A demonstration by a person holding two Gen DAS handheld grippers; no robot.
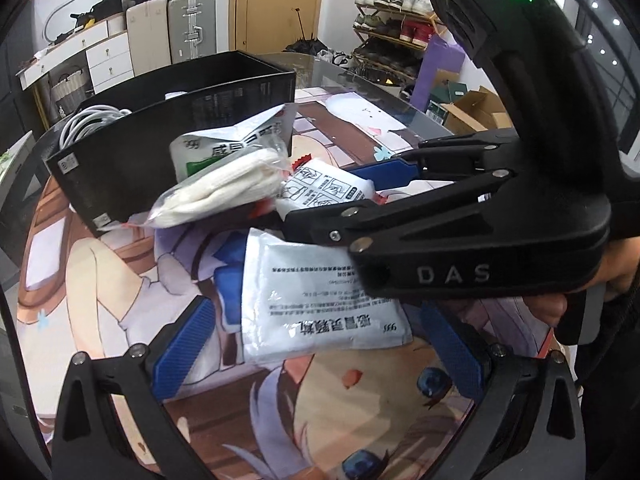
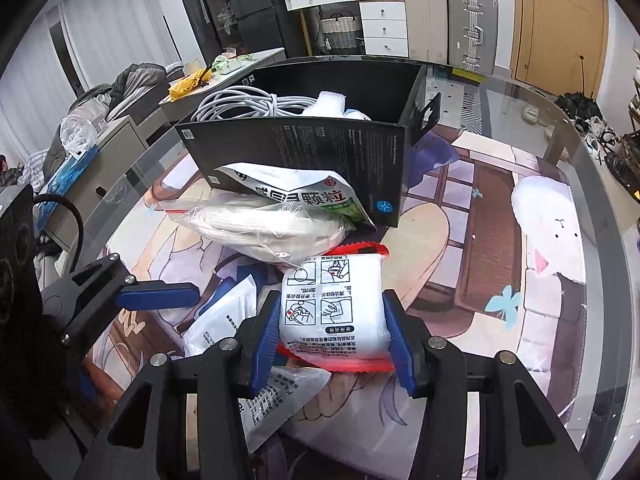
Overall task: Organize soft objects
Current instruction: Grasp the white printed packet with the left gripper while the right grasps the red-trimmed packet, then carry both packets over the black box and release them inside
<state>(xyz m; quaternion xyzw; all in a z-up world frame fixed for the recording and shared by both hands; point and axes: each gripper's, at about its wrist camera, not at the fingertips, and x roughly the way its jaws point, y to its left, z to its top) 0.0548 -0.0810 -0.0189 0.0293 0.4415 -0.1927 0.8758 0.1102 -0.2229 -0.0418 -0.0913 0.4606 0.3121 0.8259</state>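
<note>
Between the left gripper (image 1: pixel 316 356)'s wide-spread fingers, a flat white sachet (image 1: pixel 320 312) lies on the table (image 1: pixel 72 320). Right view: right gripper (image 2: pixel 332 336) fingers pinch the red-edged pouch (image 2: pixel 336 312), below the black box (image 2: pixel 304 152). Lift clear of the bagged cloth (image 2: pixel 272 232), then release over the box.

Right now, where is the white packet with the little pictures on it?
The white packet sits between the right gripper fingers, low and central in the right wrist view, just in front of the bag of white cloth and the black box.
</note>
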